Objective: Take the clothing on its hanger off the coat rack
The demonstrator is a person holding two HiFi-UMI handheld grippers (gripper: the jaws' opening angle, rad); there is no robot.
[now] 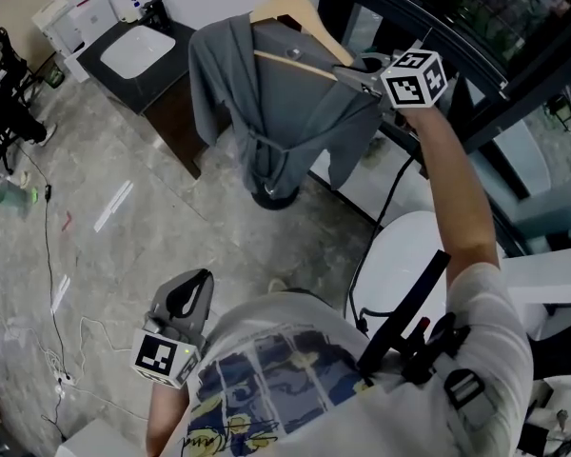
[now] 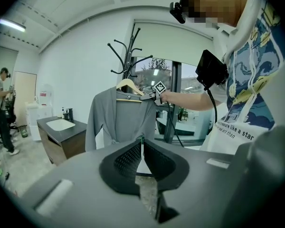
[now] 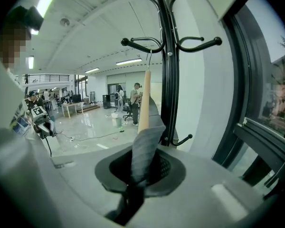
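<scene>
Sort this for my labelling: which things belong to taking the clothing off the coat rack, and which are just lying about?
Job: garment, hanger, coat rack, right gripper, jaws shut on the garment.
Lying about: sink, floor cable.

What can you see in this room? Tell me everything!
Clothing: one piece, grey, draped on the hanger.
Hanger: one, pale wood, hooked on the coat rack.
Coat rack: one, black, beside the window.
Window: one, black frame, right of the rack.
Sink cabinet: one, dark with a white basin, by the wall.
Cables: several, black and white, on the floor.
People: a few, far across the room.
Left gripper: one, grey, held low, jaws shut and empty.
Right gripper: one, grey, raised at the hanger's end, jaws shut on the clothing there.
</scene>
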